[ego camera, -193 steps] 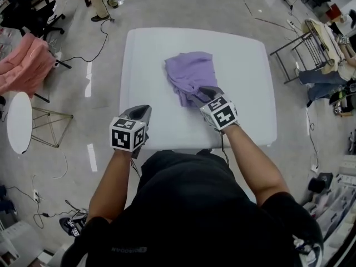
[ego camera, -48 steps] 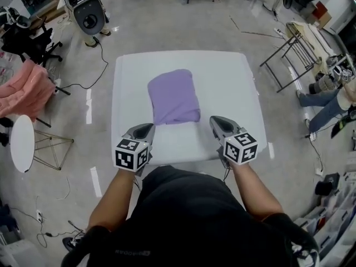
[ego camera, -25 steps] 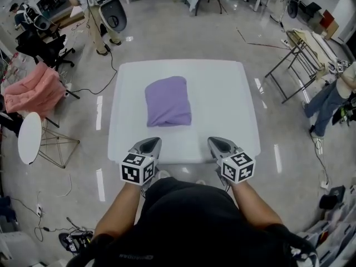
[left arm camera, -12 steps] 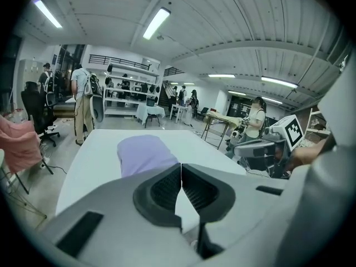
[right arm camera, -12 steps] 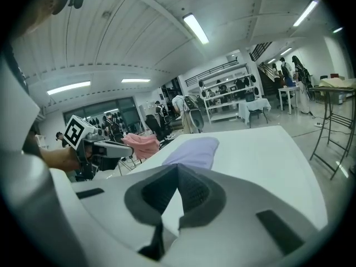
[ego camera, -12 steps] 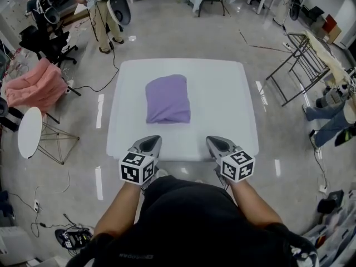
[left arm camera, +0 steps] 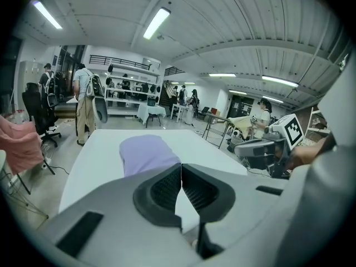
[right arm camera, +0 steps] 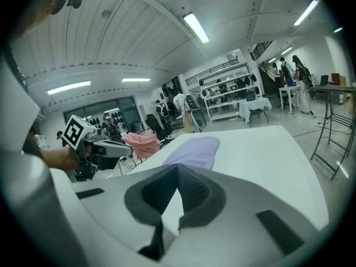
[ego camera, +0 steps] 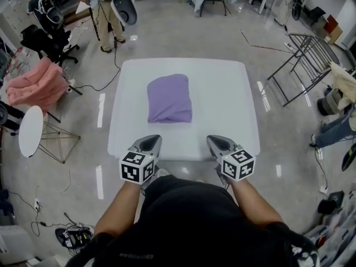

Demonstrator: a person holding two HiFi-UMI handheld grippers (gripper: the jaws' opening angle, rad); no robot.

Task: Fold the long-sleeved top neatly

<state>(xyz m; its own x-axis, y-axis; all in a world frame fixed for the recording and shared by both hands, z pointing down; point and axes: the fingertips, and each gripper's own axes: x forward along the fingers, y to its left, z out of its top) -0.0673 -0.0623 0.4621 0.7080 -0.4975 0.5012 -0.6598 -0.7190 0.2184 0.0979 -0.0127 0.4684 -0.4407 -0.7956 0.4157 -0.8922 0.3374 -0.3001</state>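
Observation:
The lilac long-sleeved top (ego camera: 169, 98) lies folded into a compact rectangle on the white table (ego camera: 233, 93), a little left of its middle; it also shows as the top (left arm camera: 147, 152) and the top (right arm camera: 196, 149) in the two gripper views. My left gripper (ego camera: 150, 142) is shut and empty over the table's near edge, well short of the top. My right gripper (ego camera: 216, 142) is shut and empty too, at the near edge to the right. The left gripper (left arm camera: 181, 166) and the right gripper (right arm camera: 177, 167) show their pads pressed together with nothing between them.
A pink garment (ego camera: 33, 88) lies over a chair at the left, beside a small round white table (ego camera: 29, 131). A metal rack (ego camera: 303, 60) stands right of the table. People stand at the far left back (ego camera: 105, 4). Cables lie on the floor (ego camera: 94, 77).
Over the earlier frames the crumpled top became a folded rectangle and both grippers drew back to the near edge. In the last second only the head view shifted slightly.

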